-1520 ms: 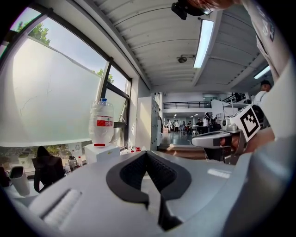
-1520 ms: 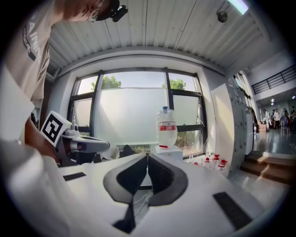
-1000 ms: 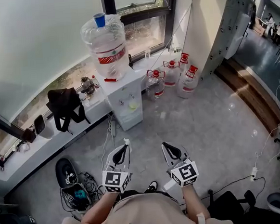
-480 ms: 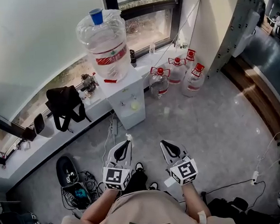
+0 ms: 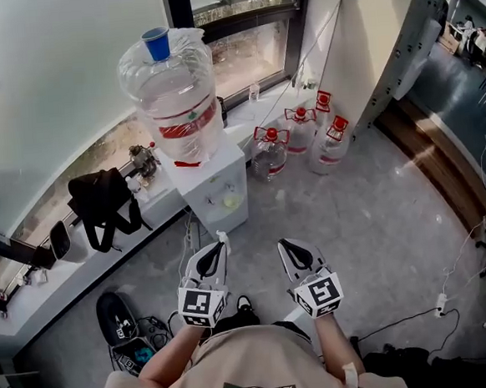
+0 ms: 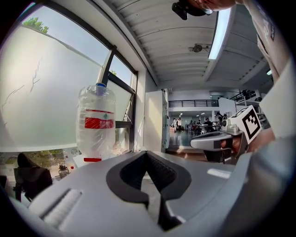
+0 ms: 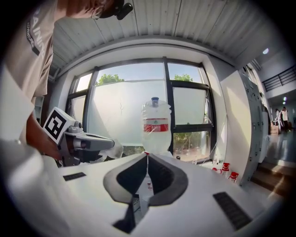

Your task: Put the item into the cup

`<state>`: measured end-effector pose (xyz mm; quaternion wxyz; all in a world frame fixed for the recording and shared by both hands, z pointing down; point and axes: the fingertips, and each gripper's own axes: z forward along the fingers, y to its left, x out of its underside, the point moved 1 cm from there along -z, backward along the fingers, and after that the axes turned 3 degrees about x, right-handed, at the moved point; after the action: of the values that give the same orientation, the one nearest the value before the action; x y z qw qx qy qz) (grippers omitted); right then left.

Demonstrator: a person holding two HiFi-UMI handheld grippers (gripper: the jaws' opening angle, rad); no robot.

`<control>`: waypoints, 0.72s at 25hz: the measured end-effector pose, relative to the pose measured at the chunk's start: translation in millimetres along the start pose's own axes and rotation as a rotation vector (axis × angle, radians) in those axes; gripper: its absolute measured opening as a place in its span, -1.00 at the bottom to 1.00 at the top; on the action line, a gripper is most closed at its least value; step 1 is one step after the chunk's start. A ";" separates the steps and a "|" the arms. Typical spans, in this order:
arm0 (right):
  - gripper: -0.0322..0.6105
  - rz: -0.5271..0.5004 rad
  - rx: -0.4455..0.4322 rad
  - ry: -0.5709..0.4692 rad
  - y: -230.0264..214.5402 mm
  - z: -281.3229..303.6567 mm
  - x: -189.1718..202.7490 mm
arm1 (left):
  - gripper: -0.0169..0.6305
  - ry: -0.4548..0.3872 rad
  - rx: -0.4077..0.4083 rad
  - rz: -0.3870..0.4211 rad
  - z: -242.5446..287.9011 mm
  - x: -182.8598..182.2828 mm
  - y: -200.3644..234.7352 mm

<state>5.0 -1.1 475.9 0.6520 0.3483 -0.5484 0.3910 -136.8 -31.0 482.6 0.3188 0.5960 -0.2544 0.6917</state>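
Observation:
I hold both grippers level in front of my chest, side by side, above the grey floor. My left gripper (image 5: 220, 248) is shut with nothing in it; its tips (image 6: 147, 152) meet in the left gripper view. My right gripper (image 5: 285, 246) is also shut and empty, its tips (image 7: 147, 155) touching. Both point at a white water dispenser (image 5: 219, 182) with a big clear bottle (image 5: 172, 90) on it, about a step ahead. A small blue cup-shaped thing (image 5: 157, 43) sits on top of the bottle. No loose item shows in any view.
Three clear jugs with red caps (image 5: 301, 130) stand on the floor right of the dispenser. A black bag (image 5: 101, 200) lies on the window sill at left. Shoes and cables (image 5: 118, 312) lie on the floor at lower left. A wall corner (image 5: 344, 39) rises at right.
The dispenser and bottle have come nearer and shifted left in the head view. Both grippers stay shut, side by side, in the same pose.

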 end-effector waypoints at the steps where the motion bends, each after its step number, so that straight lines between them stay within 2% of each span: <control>1: -0.86 0.001 0.002 0.000 0.0 8.4 0.0 | -0.92 0.001 0.005 0.002 4.7 0.1 6.9; 7: -0.86 0.022 0.007 0.009 -5.7 39.3 2.0 | -0.92 0.034 0.033 -0.006 28.8 9.3 26.0; 11: -0.86 0.028 -0.001 0.011 -26.6 59.4 0.9 | -0.92 0.052 0.033 -0.014 50.8 10.5 31.8; 18: -0.86 0.039 -0.077 0.010 -71.2 101.9 8.5 | -0.92 0.084 -0.042 -0.018 98.1 17.1 47.6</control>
<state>24.2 -122.1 498.3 0.6598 0.3102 -0.5665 0.3841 -108.8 -132.2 516.5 0.3479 0.5618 -0.2499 0.7078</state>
